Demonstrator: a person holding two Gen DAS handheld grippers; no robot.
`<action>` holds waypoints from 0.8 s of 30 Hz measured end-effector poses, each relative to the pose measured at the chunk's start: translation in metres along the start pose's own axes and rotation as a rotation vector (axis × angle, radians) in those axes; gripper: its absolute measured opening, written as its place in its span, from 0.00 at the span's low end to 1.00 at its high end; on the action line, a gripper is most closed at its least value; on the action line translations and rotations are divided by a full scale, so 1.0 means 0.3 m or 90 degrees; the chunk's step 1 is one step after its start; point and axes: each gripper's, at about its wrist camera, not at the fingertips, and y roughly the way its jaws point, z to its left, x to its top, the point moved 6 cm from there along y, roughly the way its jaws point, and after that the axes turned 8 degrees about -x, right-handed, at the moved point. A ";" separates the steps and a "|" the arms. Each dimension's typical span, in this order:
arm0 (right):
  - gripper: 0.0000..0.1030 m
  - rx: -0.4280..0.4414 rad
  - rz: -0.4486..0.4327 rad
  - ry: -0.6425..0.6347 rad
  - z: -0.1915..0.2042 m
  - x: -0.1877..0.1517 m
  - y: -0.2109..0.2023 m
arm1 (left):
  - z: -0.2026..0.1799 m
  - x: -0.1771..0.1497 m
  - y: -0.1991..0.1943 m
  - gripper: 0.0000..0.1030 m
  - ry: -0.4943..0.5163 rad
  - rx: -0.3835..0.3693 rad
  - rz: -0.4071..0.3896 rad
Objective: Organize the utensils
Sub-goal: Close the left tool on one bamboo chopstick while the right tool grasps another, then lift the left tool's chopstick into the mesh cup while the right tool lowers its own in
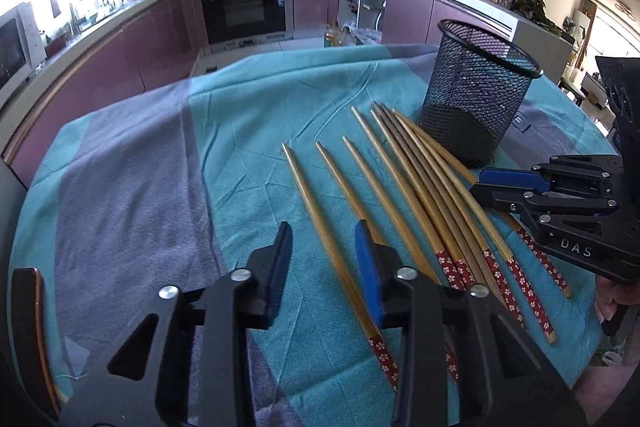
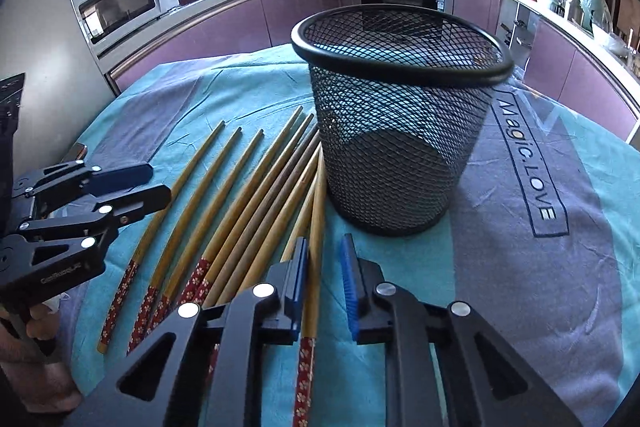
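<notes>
Chopsticks (image 1: 404,187) fanned out flat on the teal cloth (image 1: 248,115) over the desk, tips just beside the upright black mesh cup (image 2: 400,131). Left gripper (image 1: 324,267) part-open astride the leftmost stick, pads clear of it. Right gripper (image 2: 324,287) part-open astride the rightmost stick, not visibly clamped.

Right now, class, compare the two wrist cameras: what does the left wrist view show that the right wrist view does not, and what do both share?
Only the left wrist view: the left gripper from behind, straddling the leftmost chopstick, with a gap beside the pads.

Only the right wrist view: the cloth's "Magic.LOVE" lettering, a microwave, and the right gripper around the rightmost chopstick, gap visible on one side.

Both: the empty black mesh cup, the row of bamboo chopsticks, the teal tablecloth and the oven.
</notes>
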 end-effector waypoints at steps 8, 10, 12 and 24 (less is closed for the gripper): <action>0.06 0.035 -0.009 0.011 0.005 0.015 -0.017 | 0.007 0.015 0.070 0.11 -0.031 -0.027 0.022; 0.06 0.040 -0.019 0.009 0.008 0.022 -0.036 | 0.012 0.019 0.067 0.08 -0.043 -0.033 0.020; 0.06 0.048 -0.034 0.007 0.009 0.032 -0.069 | 0.015 0.021 0.054 0.07 -0.051 -0.038 0.015; 0.06 0.107 -0.161 0.019 -0.043 0.144 -0.309 | -0.027 0.164 -0.202 0.07 -0.036 -0.112 -0.098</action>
